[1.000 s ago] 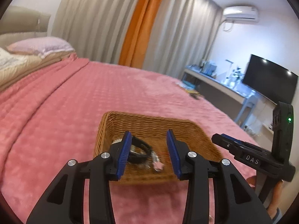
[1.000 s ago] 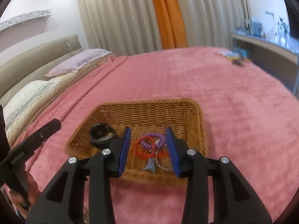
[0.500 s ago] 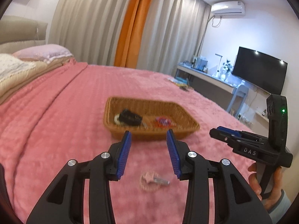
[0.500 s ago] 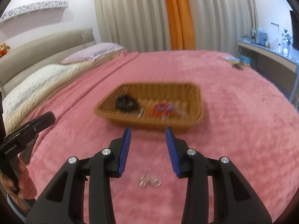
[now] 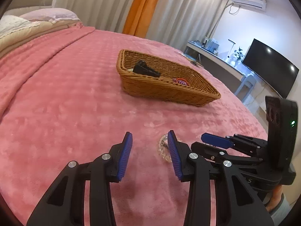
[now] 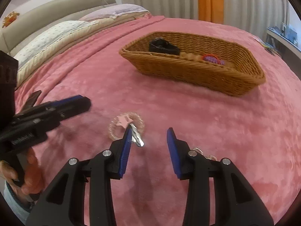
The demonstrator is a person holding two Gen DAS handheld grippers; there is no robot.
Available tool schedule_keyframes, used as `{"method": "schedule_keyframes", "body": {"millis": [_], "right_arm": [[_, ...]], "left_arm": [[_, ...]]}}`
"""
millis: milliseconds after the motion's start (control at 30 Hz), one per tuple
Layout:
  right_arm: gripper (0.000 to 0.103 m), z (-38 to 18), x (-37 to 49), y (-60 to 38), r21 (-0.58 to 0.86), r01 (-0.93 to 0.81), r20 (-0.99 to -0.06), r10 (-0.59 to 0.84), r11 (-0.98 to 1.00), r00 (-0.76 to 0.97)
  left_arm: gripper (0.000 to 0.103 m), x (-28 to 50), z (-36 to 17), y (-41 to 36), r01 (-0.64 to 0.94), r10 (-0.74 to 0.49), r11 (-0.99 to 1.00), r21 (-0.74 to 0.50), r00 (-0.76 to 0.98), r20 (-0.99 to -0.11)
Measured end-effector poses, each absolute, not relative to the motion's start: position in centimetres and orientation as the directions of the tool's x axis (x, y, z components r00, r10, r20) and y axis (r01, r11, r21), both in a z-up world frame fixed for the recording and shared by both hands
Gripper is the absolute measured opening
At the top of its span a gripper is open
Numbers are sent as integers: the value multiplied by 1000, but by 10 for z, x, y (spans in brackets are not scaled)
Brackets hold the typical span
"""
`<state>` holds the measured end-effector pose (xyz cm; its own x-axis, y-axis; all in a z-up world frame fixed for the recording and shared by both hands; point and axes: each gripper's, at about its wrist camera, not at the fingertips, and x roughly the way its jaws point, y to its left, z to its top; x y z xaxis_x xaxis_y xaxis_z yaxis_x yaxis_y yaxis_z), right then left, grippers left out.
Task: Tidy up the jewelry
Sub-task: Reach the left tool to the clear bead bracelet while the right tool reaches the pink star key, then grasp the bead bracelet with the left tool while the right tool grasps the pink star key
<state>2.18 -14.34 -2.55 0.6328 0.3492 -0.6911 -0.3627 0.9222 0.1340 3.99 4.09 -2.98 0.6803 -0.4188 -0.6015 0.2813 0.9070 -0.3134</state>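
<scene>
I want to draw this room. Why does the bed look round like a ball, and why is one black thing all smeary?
Right wrist view: the fisheye lens bends the pink bed into a dome, and the left tool is smeared by motion blur. Left wrist view: ceiling lights glare off the TV; the basket is sharp.

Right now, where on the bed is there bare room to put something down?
Free: the pink blanket between the wicker basket and the claws, and left of the basket toward the pillows. Crowded: the near edge, where the clear bead bracelet with its pink star clip lies by the right claw.
</scene>
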Motion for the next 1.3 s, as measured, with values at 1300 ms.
{"method": "schedule_keyframes", "body": {"millis": [1300], "right_arm": [[22,-33,23,-135,180,-432,-722,417,884,552]], "left_arm": [[38,52,-53,15,312,-443,896,-316,575,-688]]}}
